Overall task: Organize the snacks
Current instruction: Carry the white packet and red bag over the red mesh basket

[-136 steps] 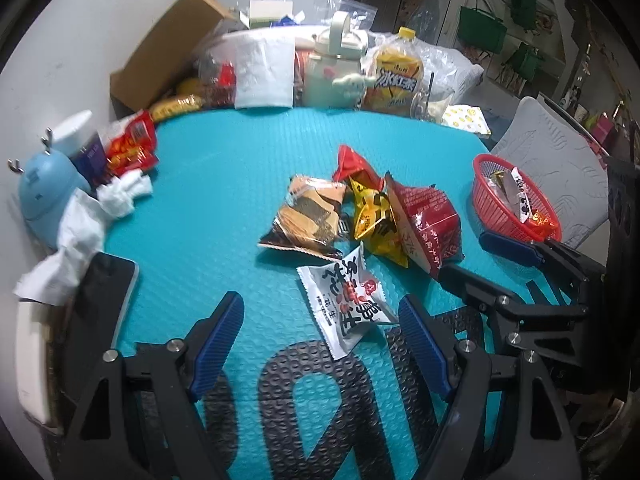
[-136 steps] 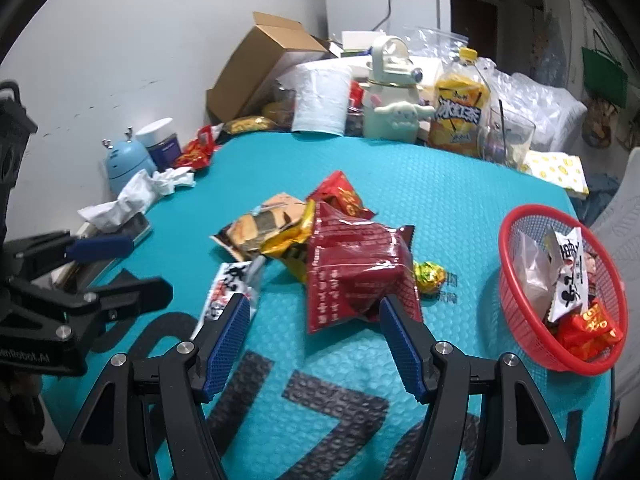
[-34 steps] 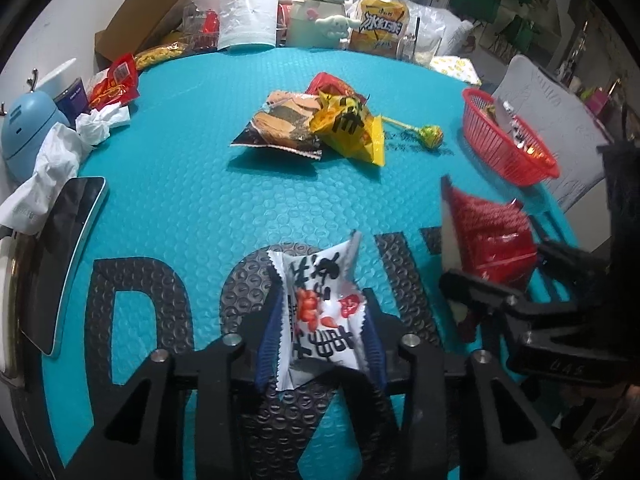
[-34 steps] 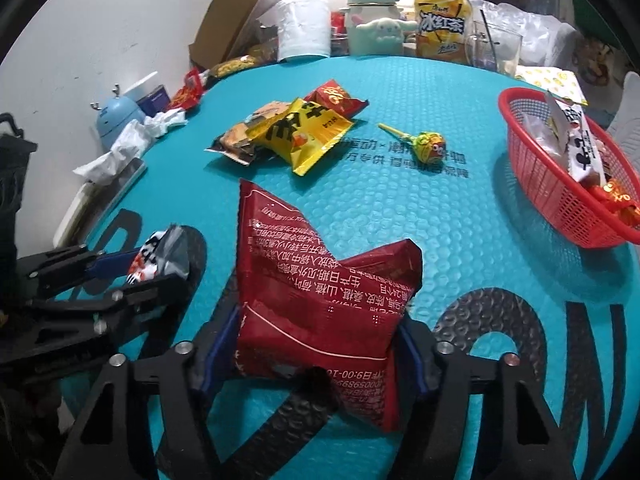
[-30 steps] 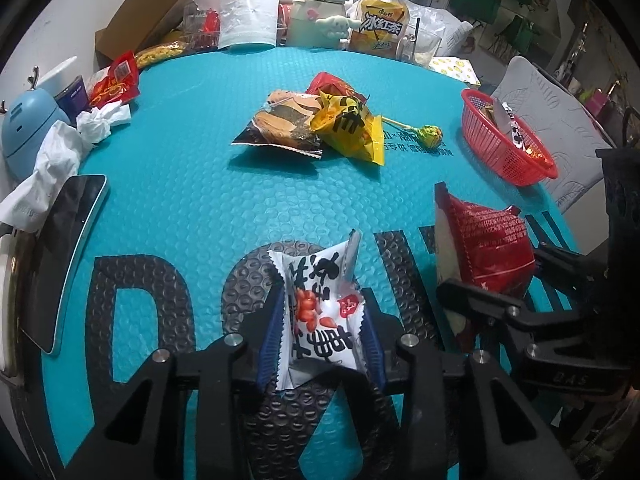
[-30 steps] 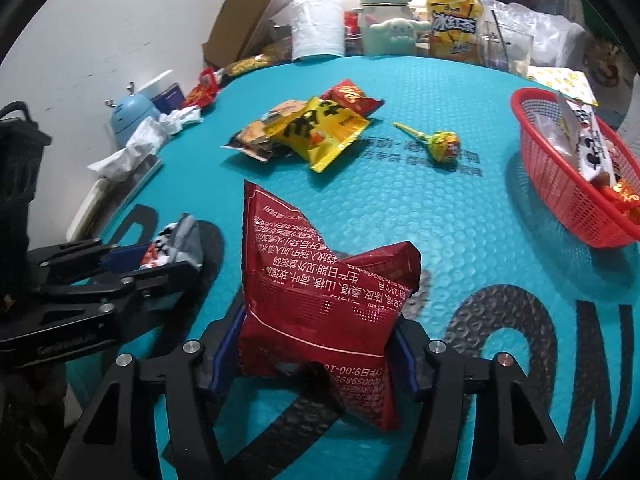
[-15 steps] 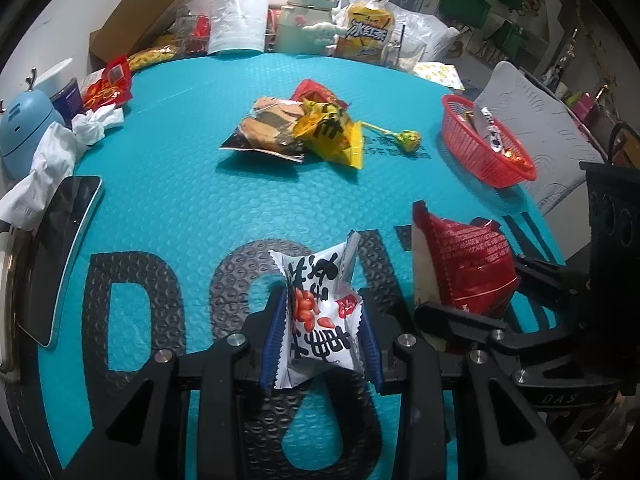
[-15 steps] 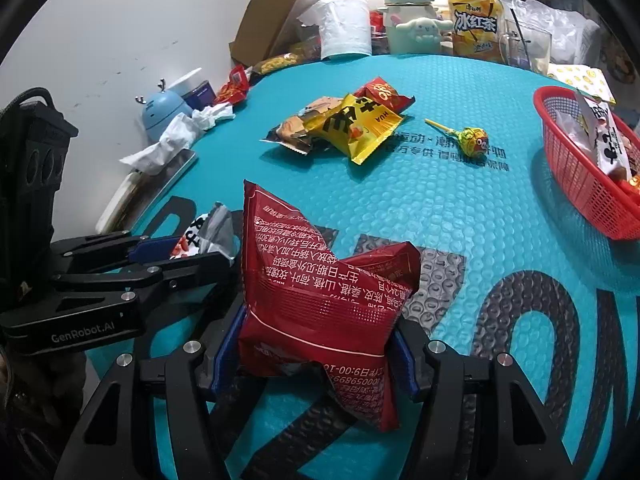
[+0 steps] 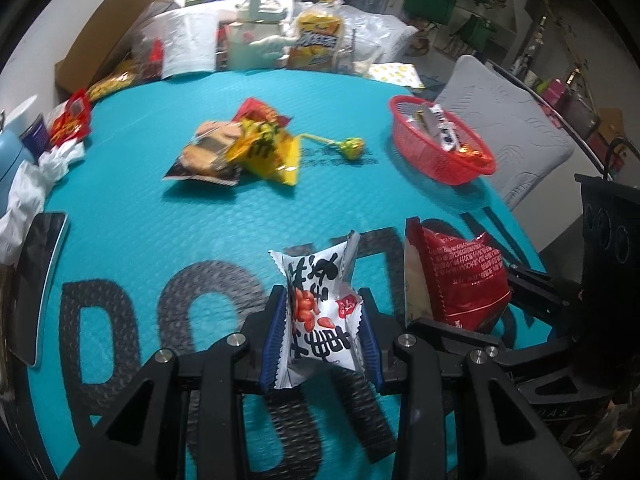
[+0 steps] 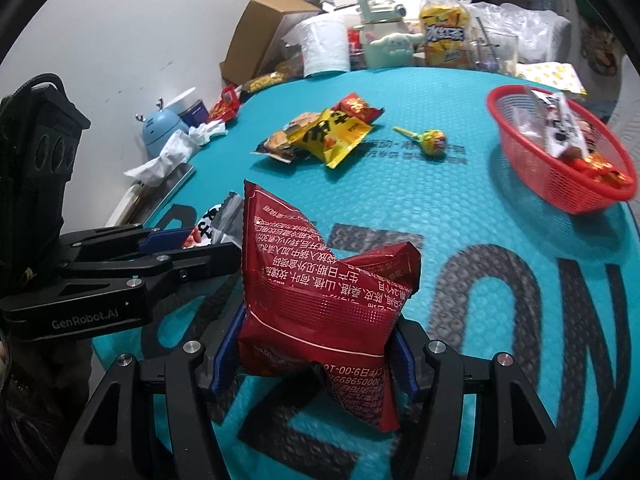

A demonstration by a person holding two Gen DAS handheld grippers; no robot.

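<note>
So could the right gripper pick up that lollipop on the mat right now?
Probably not as things stand. The right gripper is already shut on a red snack bag, so its jaws are full. The lollipop itself lies in the open on the mat, with nothing over it.
</note>
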